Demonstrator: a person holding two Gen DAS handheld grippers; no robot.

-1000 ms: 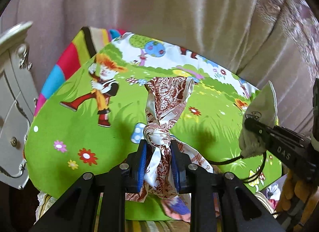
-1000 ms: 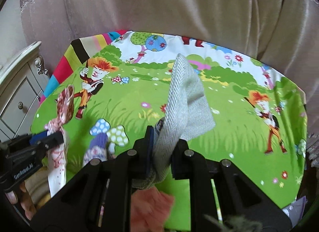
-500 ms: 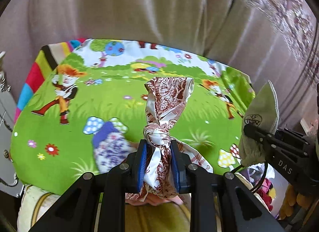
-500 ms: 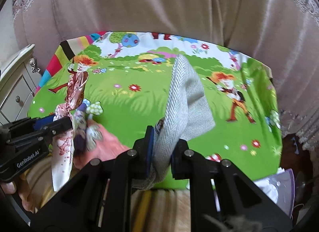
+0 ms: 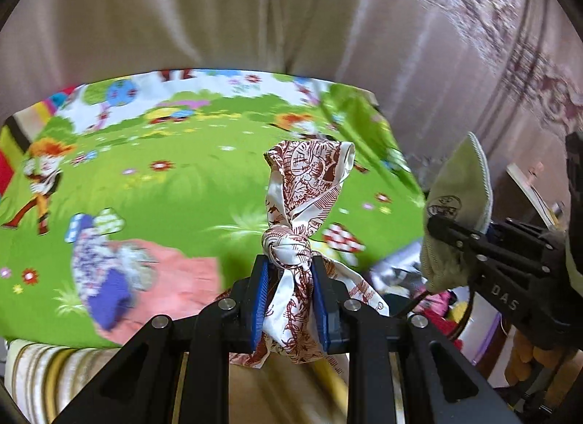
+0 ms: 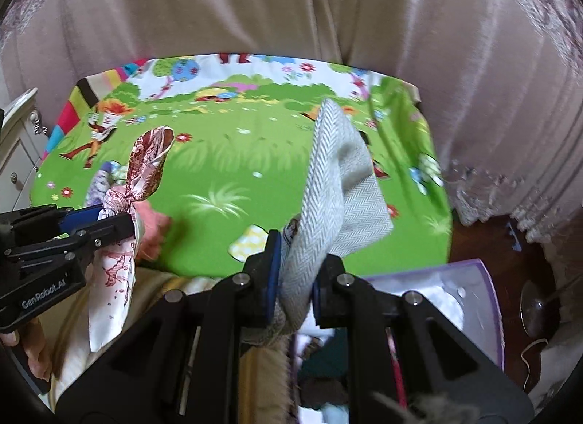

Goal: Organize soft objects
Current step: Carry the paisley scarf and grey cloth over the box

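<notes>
I am squeezing the knotted scarf (image 5: 298, 212) in my left hand-held gripper (image 5: 289, 280), middle of the frame; my right hand-held gripper (image 6: 295, 263) is pinching the grey cloth (image 6: 339, 183); loose ends are dangling and could catch on the purple box (image 6: 484, 300), lower right.

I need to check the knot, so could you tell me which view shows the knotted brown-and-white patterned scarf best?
The left wrist view: the knotted brown-and-white patterned scarf sits centred, knot sharp just above the pads of the left gripper. The right wrist view shows it only side-on at the left edge, smaller.
</notes>
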